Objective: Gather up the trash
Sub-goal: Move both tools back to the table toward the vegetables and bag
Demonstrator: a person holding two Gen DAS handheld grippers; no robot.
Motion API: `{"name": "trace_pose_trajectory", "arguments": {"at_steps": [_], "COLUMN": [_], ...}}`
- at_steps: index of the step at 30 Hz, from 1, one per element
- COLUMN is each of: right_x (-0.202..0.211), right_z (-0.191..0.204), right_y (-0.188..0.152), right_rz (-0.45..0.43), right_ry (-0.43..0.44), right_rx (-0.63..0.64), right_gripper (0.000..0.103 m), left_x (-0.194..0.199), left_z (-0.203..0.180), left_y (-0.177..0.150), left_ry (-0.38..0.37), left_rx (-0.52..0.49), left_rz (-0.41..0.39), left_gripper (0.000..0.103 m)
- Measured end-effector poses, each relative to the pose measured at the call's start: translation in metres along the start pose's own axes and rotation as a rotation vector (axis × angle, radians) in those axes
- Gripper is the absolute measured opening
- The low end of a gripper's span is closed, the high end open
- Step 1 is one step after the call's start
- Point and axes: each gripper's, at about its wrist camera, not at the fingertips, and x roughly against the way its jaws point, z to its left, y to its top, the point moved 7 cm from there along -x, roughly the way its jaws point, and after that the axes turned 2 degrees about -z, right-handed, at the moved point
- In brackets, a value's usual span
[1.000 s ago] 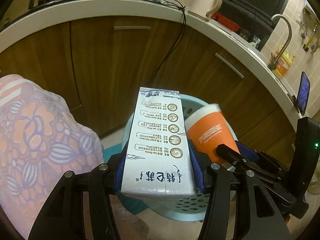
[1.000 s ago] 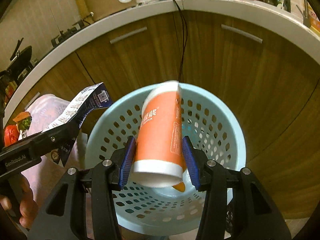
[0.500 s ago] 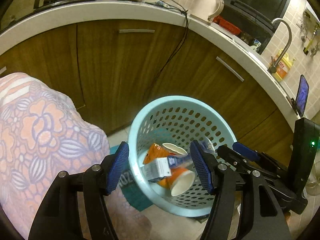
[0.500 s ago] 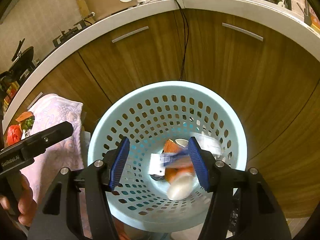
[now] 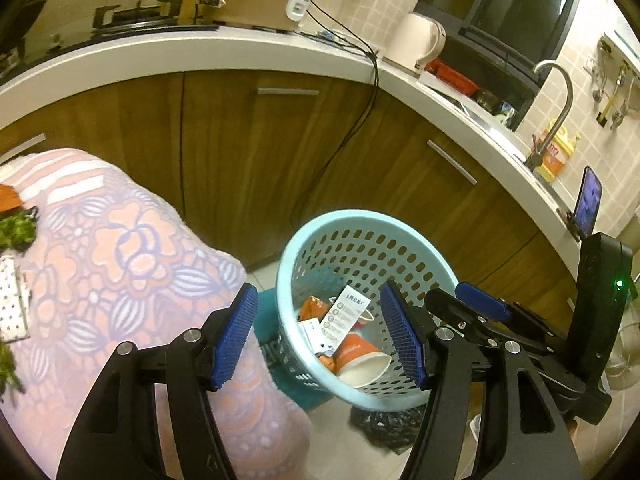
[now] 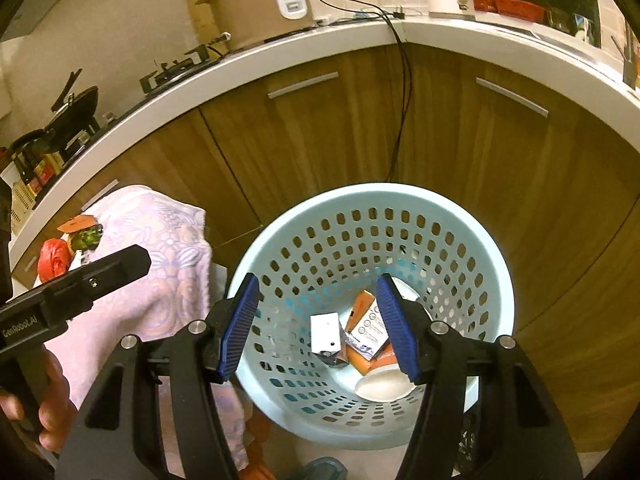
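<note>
Both tools hung above the pale blue basket (image 6: 496, 280) — the left tool (image 5: 318, 334) and the right tool (image 6: 318, 326) each stood wide with nothing between the pads. Inside the basket lay the milk carton (image 5: 349, 312), the orange cup (image 6: 380, 380) on its side, and what looked like a smaller white carton (image 6: 326, 334) — blurred.

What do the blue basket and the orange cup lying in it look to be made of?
Blue basket: apparently moulded plastic, smooth with a slight sheen, its walls pierced by regular rows of holes. Orange cup: probably paper, with matte printed orange outside and plain white inside; a plastic lining cannot be ruled out.
</note>
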Motion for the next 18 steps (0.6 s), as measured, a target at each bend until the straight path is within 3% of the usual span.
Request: {"name": "trace_pose_trajectory", "arguments": {"at_steps": [10,18], "right_x": [0.022,0.042], "right_z": [0.054,0.15], "right_y": [0.003,-0.009], "right_rz": [-0.047,-0.126], "right_ry": [0.061,0.145], "right_rx": [0.087,0.289], "right_gripper": [0.057,0.062], "left_x": [0.052,0.113], "left_z": [0.028,0.079], "left_y": [-0.009,-0.028], "left_ry": [0.037,0.134], "left_rx": [0.074,0.149], "left_rz": [-0.078,-0.174], "left_gripper": [0.062,0.062]}}
